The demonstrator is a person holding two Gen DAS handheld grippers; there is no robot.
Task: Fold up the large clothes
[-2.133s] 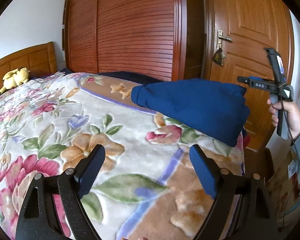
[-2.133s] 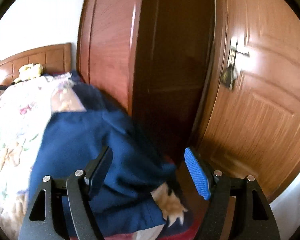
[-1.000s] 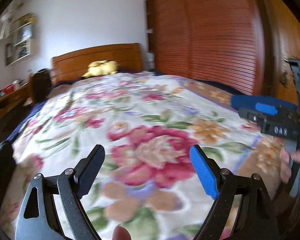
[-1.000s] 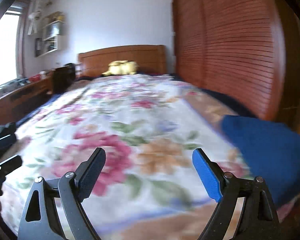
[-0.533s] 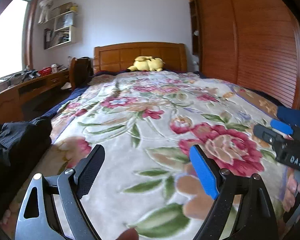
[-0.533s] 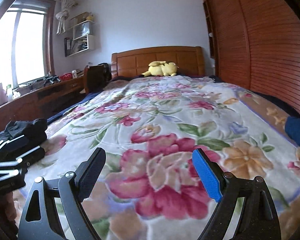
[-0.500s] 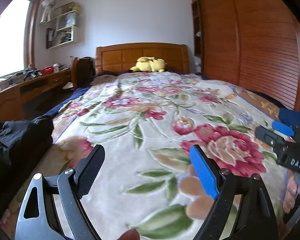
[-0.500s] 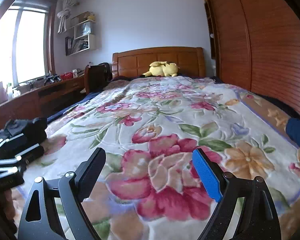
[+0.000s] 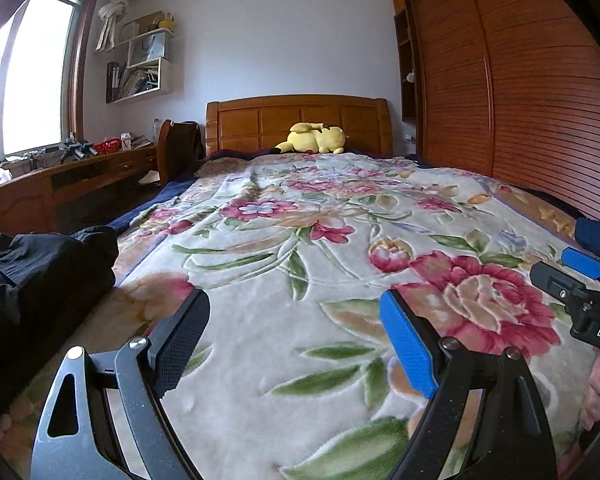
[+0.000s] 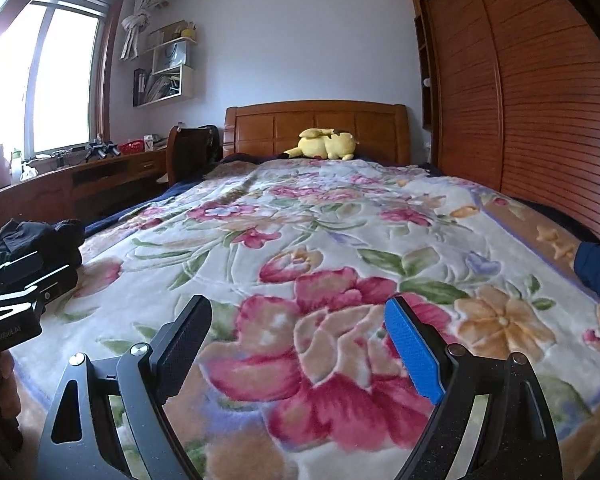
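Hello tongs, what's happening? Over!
Left tongs and right tongs open, empty. Black clothes heaped left, blue garment right. Floral blanket bare between.

Yellow plush toy (by headboard)

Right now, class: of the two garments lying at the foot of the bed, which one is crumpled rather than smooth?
The black garment at the bed's left edge: heaped and creased. The blue garment at the right edge looks smooth.

Crumpled black fabric garment, heaped at bed edge, left of left gripper; folded dark-blue fabric garment, far right of right gripper.
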